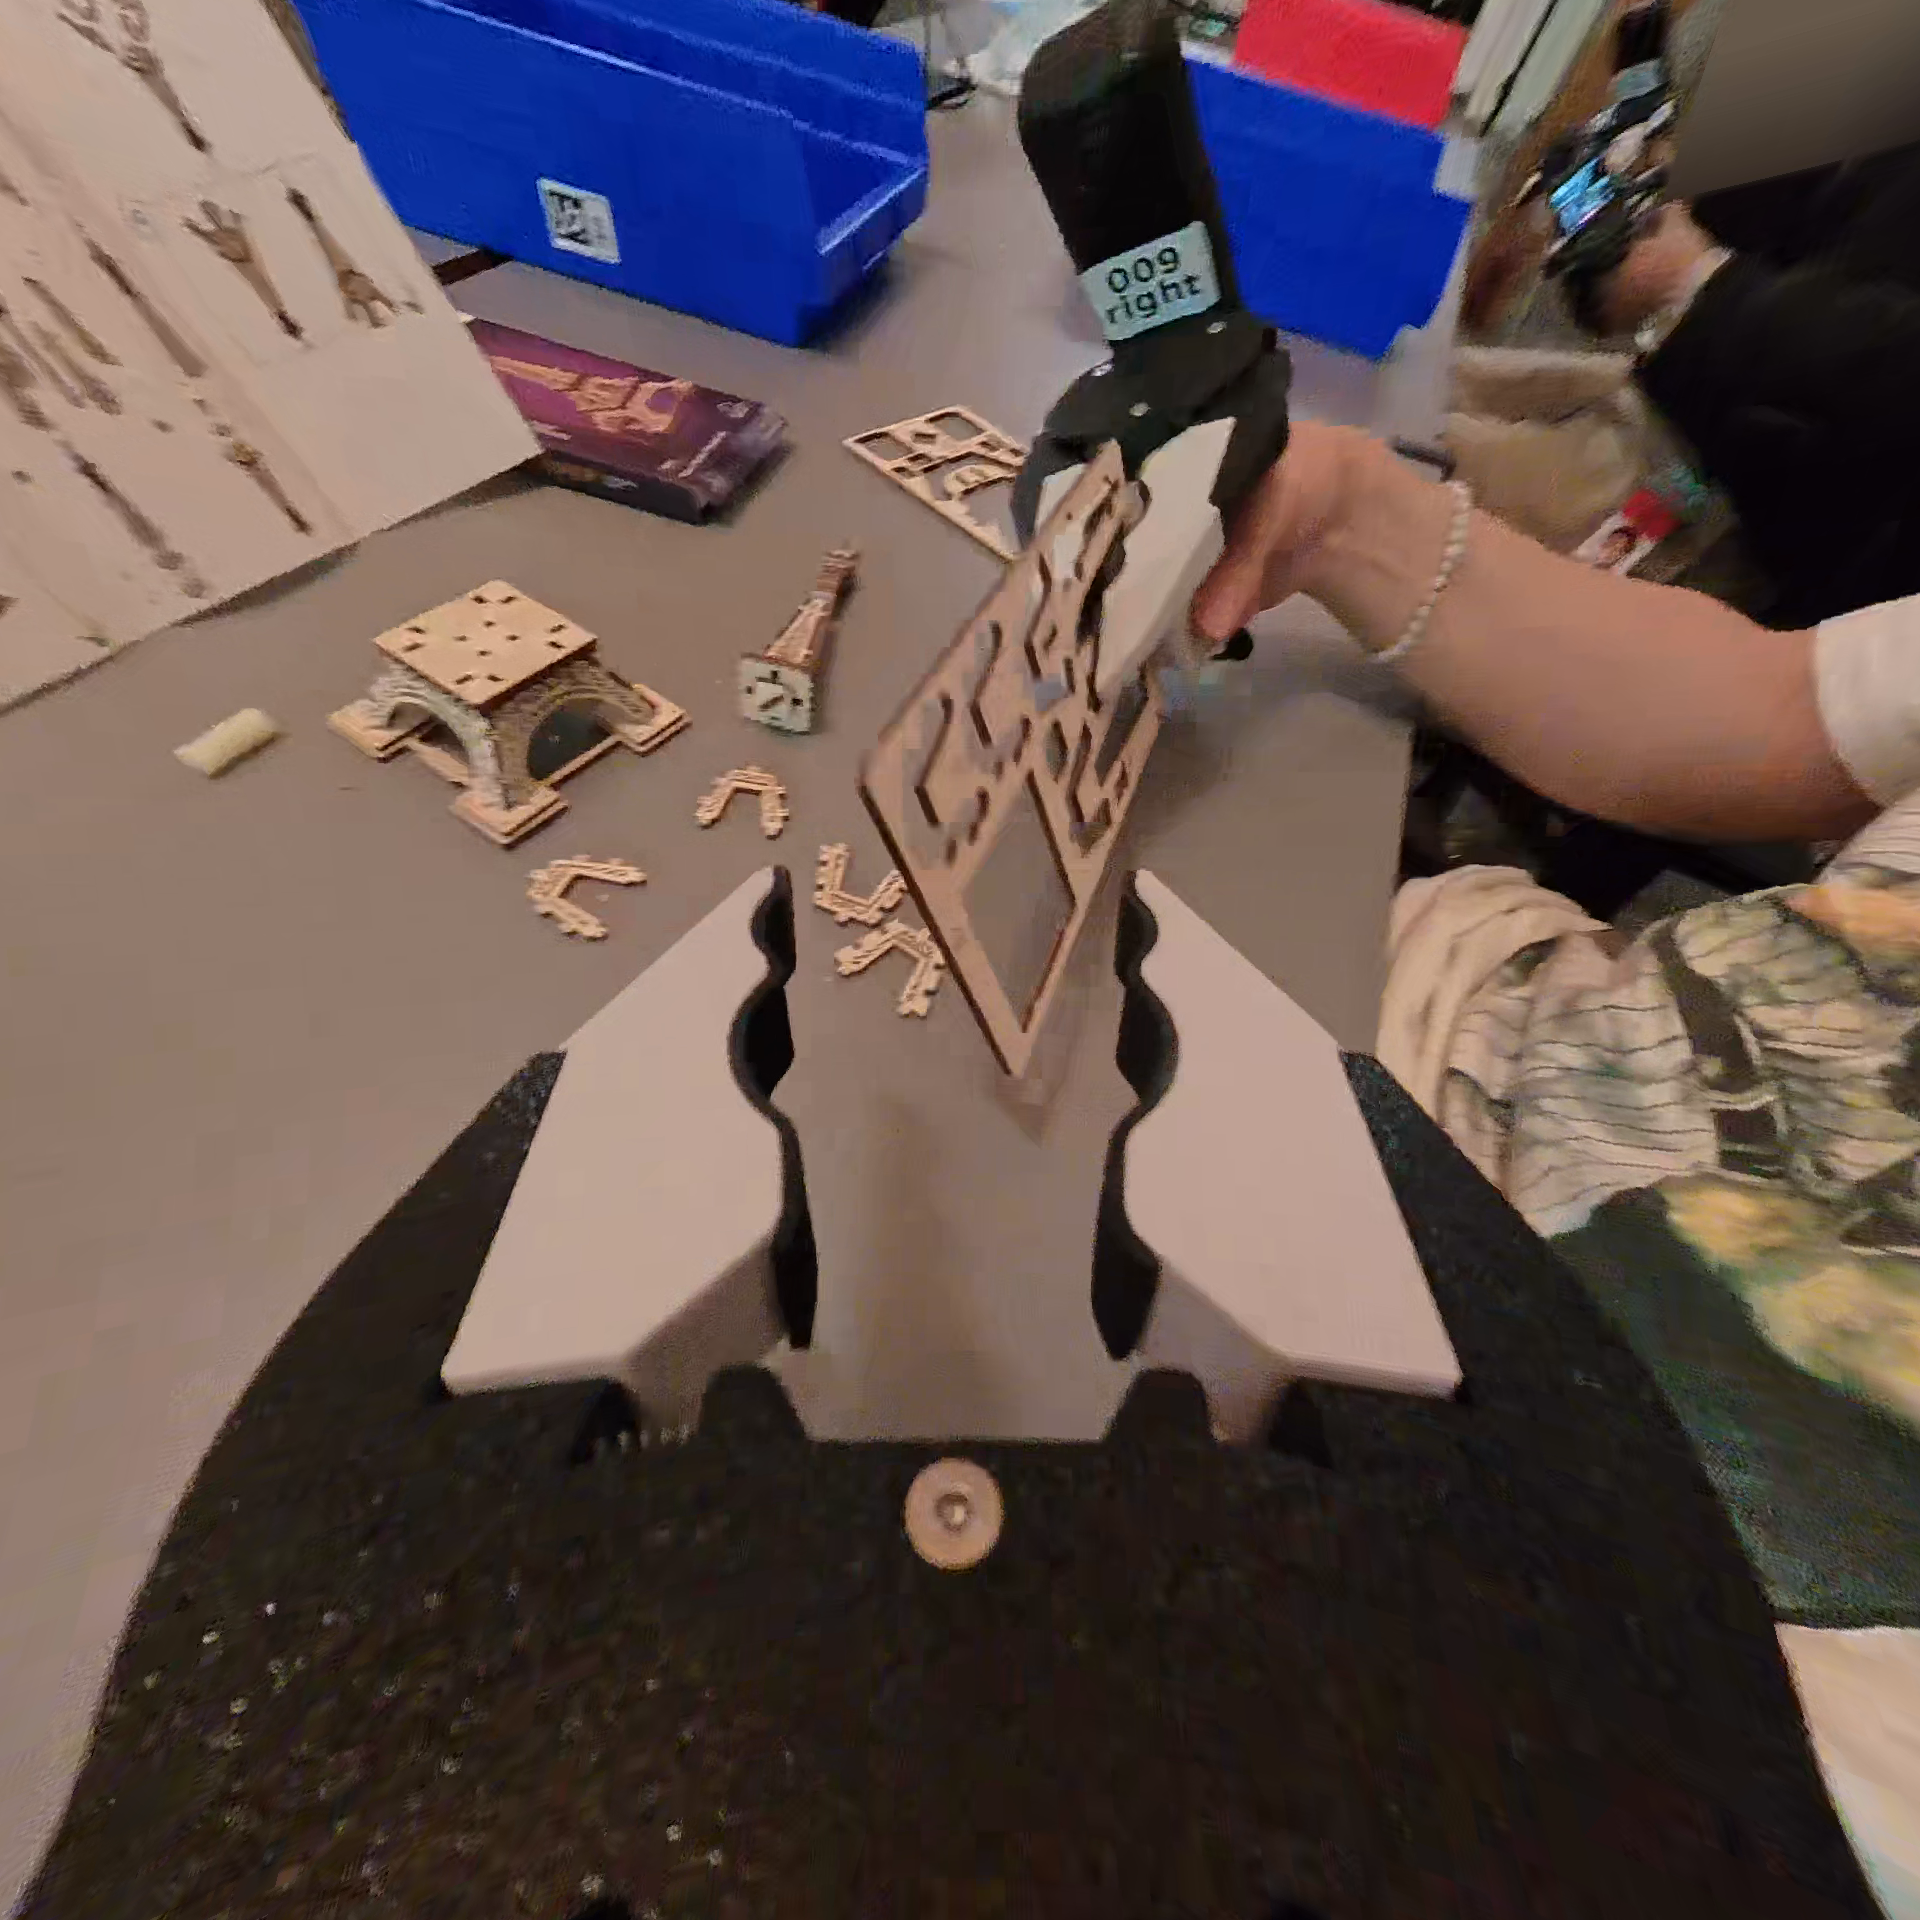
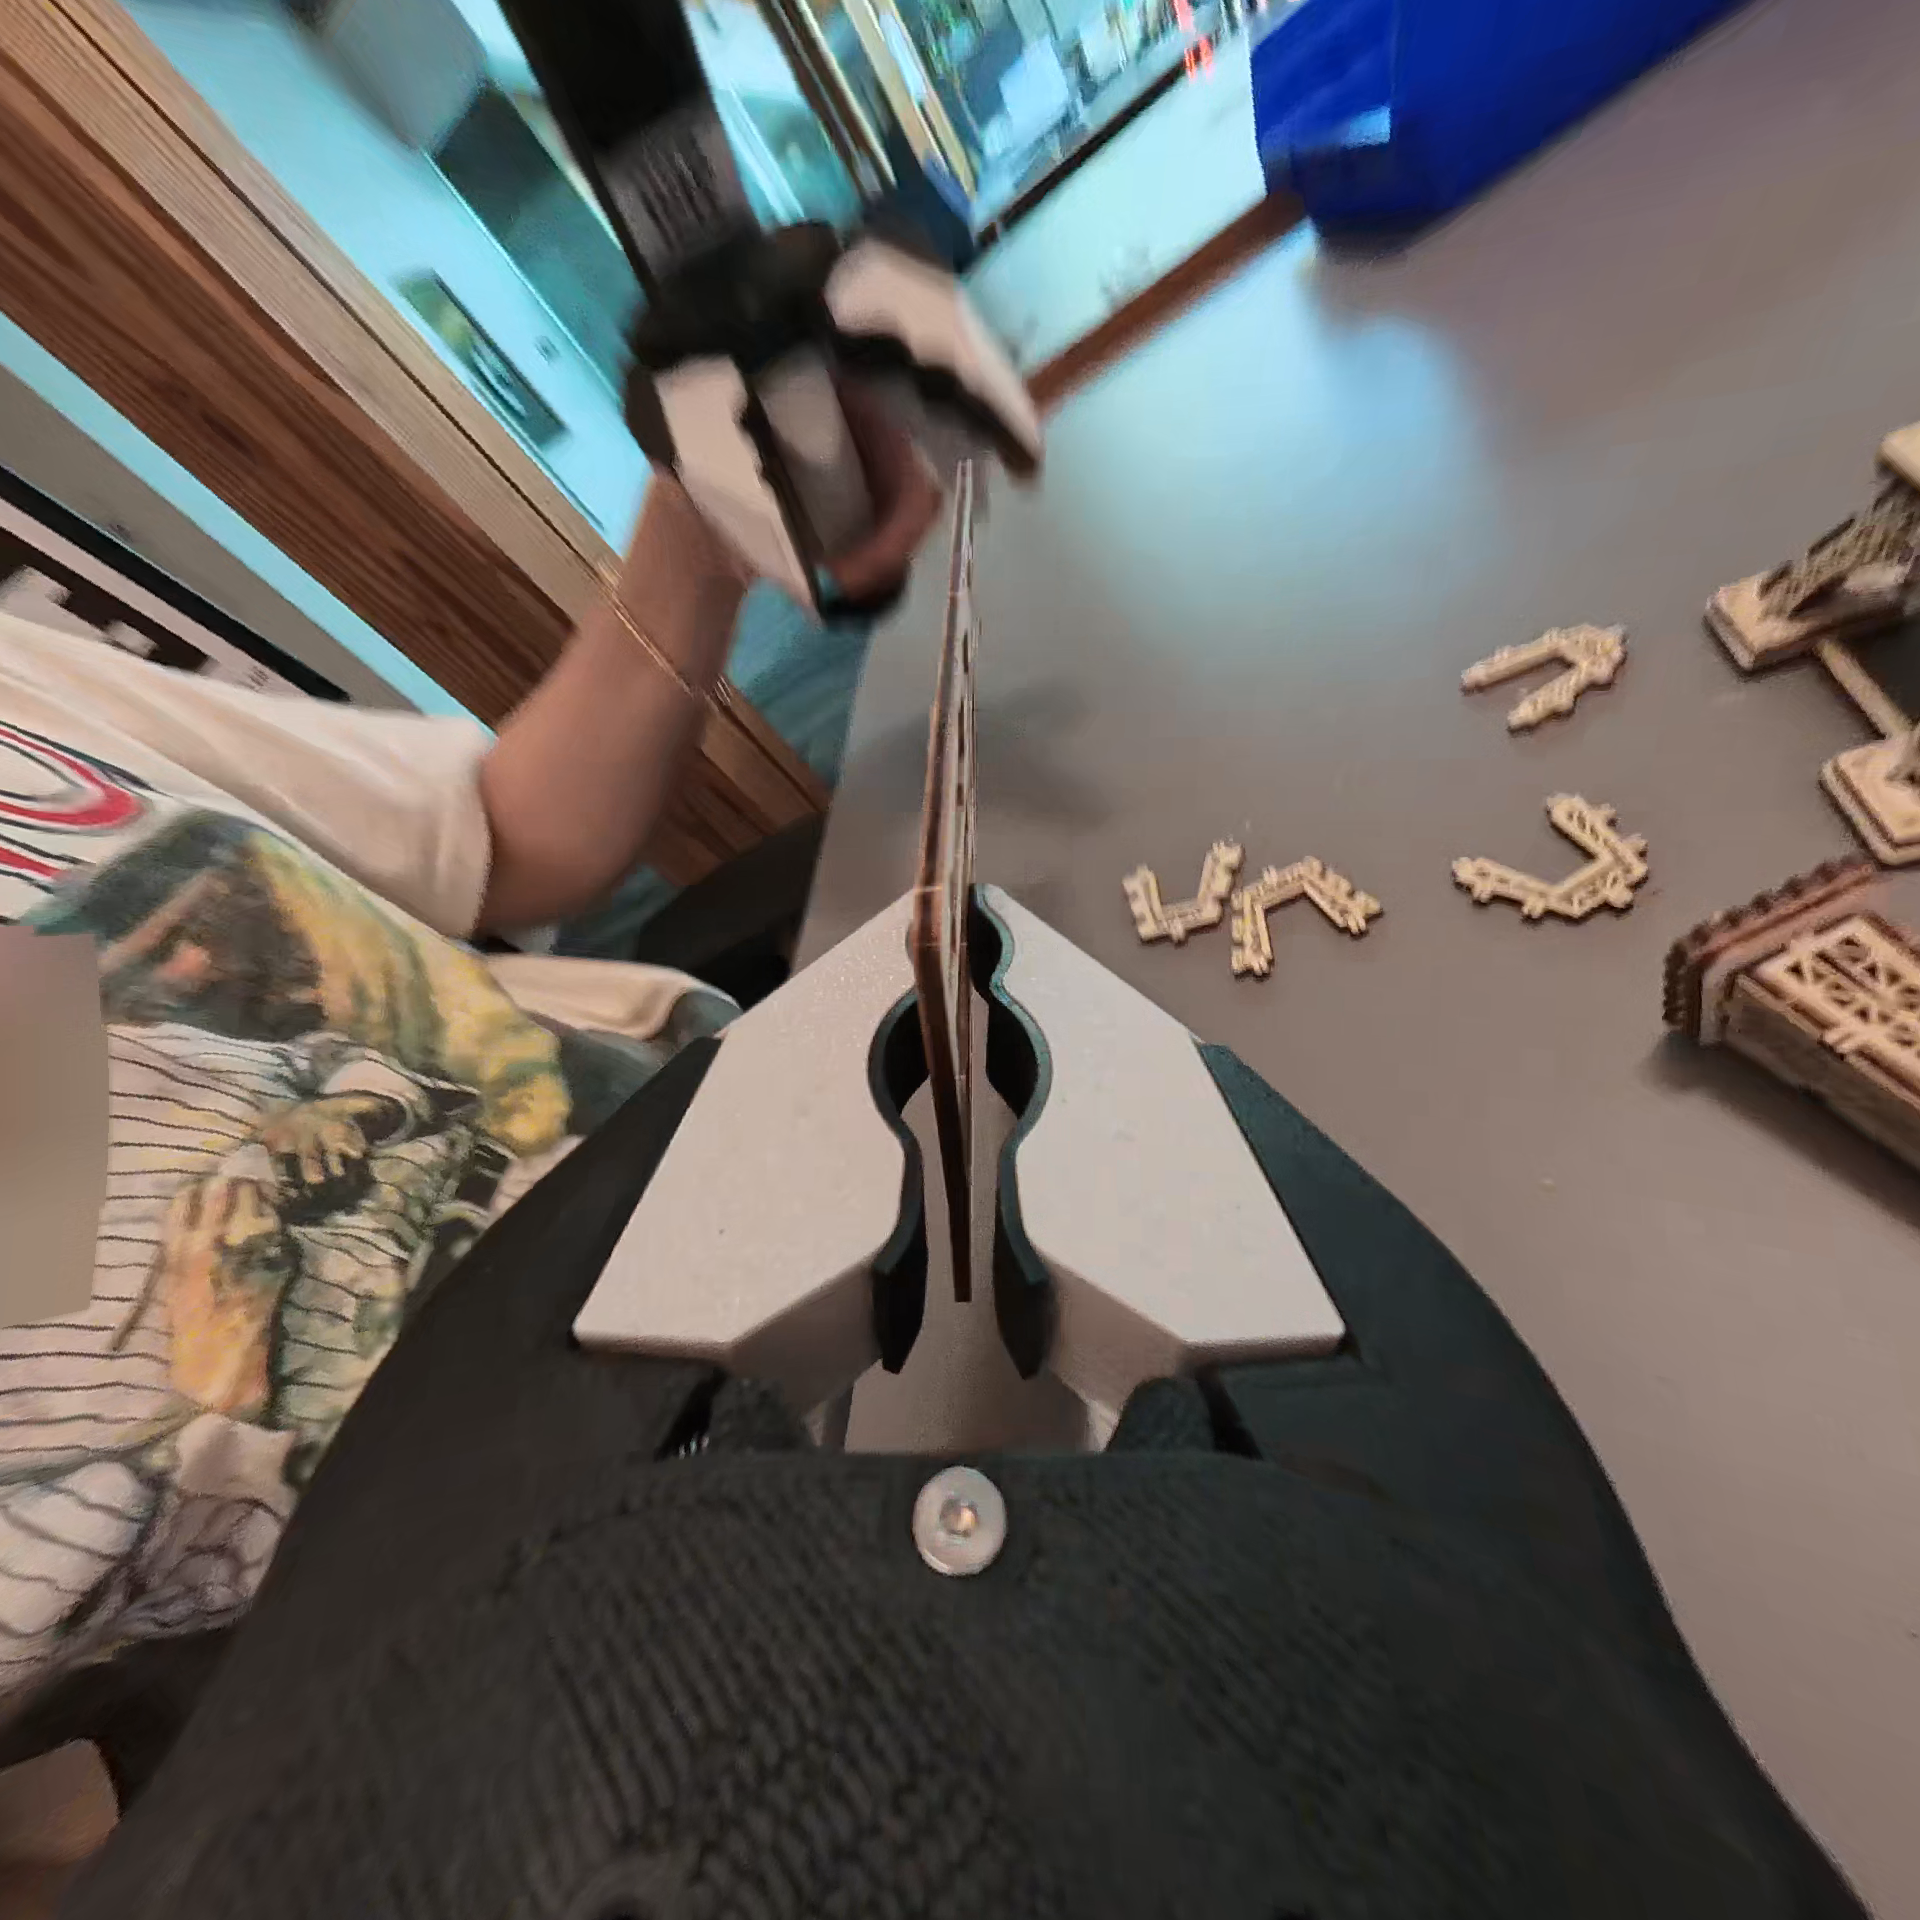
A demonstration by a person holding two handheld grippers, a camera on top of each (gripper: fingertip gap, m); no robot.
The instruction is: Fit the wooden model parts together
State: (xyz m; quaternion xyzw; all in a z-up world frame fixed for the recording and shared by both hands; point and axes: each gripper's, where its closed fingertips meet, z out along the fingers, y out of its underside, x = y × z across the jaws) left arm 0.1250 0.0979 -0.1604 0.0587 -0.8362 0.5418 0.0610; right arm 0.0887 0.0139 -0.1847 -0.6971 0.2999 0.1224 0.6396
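**Right gripper holds the sheet; left gripper stands clear below it**

Your right gripper is clenched on a flat, laser-cut plywood sheet with punched-out openings. In the right wrist view the sheet runs edge-on between the two pale fingers, its long axis straight ahead along them. In the left wrist view it hangs tilted above the grey table, gripped at its upper end, its lower corner pointing down toward the gap between your left fingers.

Your left gripper is released: its jaws stand wide apart and nothing lies between them. The sheet's lower corner sits just ahead of and above that gap, nearer the right-hand finger. Contact with that finger cannot be confirmed from these views.

The loose parts lie on the table beyond the left gripper:
- four small U-shaped wooden lattice pieces;
- a square wooden arched base with a perforated top plate;
- a slim wooden tower spire lying on its side;
- a second punched-out plywood sheet, lying flat.

The left gripper is judged the nearer one to the sheet's free end and to the U-shaped pieces. If the next move is a two-handed grasp of the sheet, you must close on its lower edge across its thin face, not along it. Thin plywood is likely to flex under a skewed pinch.
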